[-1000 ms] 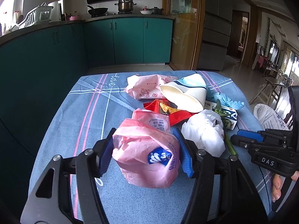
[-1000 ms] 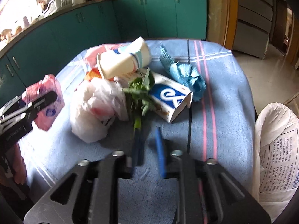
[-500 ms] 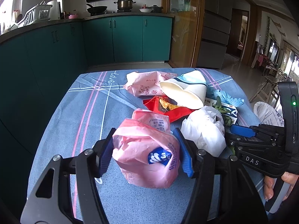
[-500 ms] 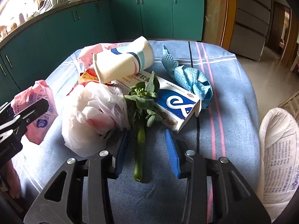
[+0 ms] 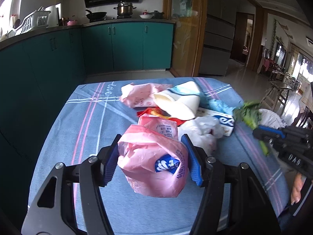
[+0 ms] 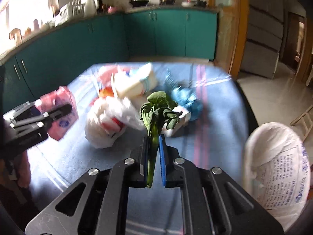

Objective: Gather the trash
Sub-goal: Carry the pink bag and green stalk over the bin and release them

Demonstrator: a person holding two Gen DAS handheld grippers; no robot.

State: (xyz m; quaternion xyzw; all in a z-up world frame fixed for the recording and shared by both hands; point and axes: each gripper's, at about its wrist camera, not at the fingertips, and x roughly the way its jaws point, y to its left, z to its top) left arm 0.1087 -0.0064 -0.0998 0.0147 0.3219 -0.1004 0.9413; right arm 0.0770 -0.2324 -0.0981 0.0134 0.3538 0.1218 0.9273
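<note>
My left gripper (image 5: 150,156) is shut on a crumpled pink plastic bag (image 5: 154,162) and holds it above the blue tablecloth (image 5: 84,129). My right gripper (image 6: 153,150) is shut on the stalk of a wilted green vegetable (image 6: 156,113), lifted off the table; it also shows at the right of the left wrist view (image 5: 248,113). The pile on the table holds a white paper cup (image 5: 180,103), a pink wrapper (image 5: 140,96), a white plastic bag (image 5: 201,131), a blue-and-white box (image 5: 223,120), a red wrapper (image 5: 154,112) and blue crumpled paper (image 6: 185,99).
A white woven sack (image 6: 277,168) stands open beside the table's right edge. Teal kitchen cabinets (image 5: 121,47) run along the back and left. A doorway and tiled floor (image 5: 240,72) lie at the right.
My right gripper has closed on the green vegetable's stalk and lifted it up off the table. My left gripper still holds the pink bag, nearly unmoved.
</note>
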